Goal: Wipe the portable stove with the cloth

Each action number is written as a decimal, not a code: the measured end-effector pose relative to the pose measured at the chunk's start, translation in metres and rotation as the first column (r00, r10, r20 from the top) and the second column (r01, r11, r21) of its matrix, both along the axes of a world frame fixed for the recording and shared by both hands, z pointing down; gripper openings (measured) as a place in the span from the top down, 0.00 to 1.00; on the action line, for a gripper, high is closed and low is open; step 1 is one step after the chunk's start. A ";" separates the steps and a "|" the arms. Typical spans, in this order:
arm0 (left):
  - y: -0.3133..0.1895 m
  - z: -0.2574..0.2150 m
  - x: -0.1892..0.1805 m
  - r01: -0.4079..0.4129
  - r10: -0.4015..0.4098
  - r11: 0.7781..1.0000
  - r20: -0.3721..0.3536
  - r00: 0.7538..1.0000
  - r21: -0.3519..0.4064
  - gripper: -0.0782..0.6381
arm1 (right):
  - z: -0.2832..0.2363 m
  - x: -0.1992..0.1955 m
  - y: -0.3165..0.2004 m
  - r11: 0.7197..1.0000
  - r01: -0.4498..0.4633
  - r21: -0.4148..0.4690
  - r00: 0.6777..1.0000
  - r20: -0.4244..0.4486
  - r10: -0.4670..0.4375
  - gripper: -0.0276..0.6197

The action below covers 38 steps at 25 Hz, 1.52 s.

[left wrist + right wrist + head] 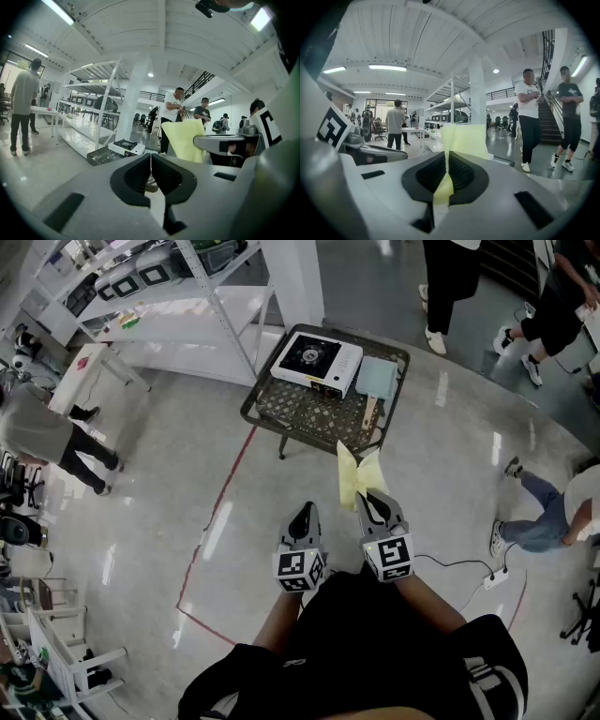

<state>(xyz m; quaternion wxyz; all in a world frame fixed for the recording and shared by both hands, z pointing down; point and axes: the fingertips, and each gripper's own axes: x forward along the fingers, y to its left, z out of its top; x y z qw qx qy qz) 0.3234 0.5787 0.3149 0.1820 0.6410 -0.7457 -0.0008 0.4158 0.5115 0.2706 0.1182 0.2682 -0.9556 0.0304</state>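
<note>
Cloth [354, 476] is clamped in the right claw [372, 500], left claw [304, 515] closed empty, while the portable stove [317, 362] lies well ahead of both on the tabletop [298, 411].

The right gripper [446, 164] has its jaws pressed together on a pale yellow cloth [464, 139], which stands up beyond them. The left gripper [393, 153] reaches in from the left. A person in a white shirt [529, 101] stands near a staircase [551, 124] at the right.
</note>
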 end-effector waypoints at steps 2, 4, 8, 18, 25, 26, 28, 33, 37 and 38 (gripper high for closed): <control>0.004 -0.003 -0.003 -0.003 0.003 1.000 -0.004 1.000 0.000 0.86 | 0.001 -0.001 0.007 1.000 -0.004 -0.011 1.000 -0.011 0.004 0.94; 0.007 -0.003 -0.008 -0.005 0.005 1.000 -0.005 1.000 0.000 0.86 | 0.001 -0.006 0.012 1.000 -0.007 -0.010 1.000 -0.016 0.006 0.94; 0.011 0.009 -0.013 -0.001 0.000 1.000 -0.032 0.999 -0.018 0.86 | 0.008 -0.010 0.021 1.000 0.004 -0.027 0.999 -0.043 -0.006 0.94; -0.023 0.048 -0.023 0.043 -0.048 0.992 -0.042 0.998 -0.116 0.86 | 0.056 -0.038 -0.023 0.988 0.096 -0.120 0.993 -0.057 -0.103 0.94; -0.080 0.018 -0.074 0.120 -0.118 0.984 0.022 0.993 -0.132 0.86 | 0.046 -0.103 -0.090 0.962 0.224 -0.156 0.973 -0.014 -0.229 0.94; -0.089 0.014 -0.077 0.135 -0.132 0.981 0.030 0.991 -0.138 0.86 | 0.041 -0.106 -0.101 0.957 0.240 -0.162 0.970 -0.010 -0.245 0.94; -0.103 0.007 -0.083 0.174 -0.172 0.972 0.031 0.985 -0.156 0.86 | 0.035 -0.108 -0.118 0.946 0.277 -0.166 0.959 -0.004 -0.282 0.94; -0.117 0.040 -0.094 0.207 -0.213 0.950 -0.001 0.977 -0.235 0.86 | 0.072 -0.120 -0.148 0.928 0.342 -0.146 0.935 -0.046 -0.352 0.94; -0.127 0.056 -0.105 0.192 -0.200 0.939 0.001 0.980 -0.284 0.86 | 0.104 -0.132 -0.177 0.929 0.306 -0.209 0.942 -0.075 -0.327 0.94; -0.126 0.055 -0.110 0.192 -0.199 0.938 0.003 0.980 -0.289 0.86 | 0.107 -0.135 -0.180 0.928 0.297 -0.223 0.944 -0.079 -0.321 0.94</control>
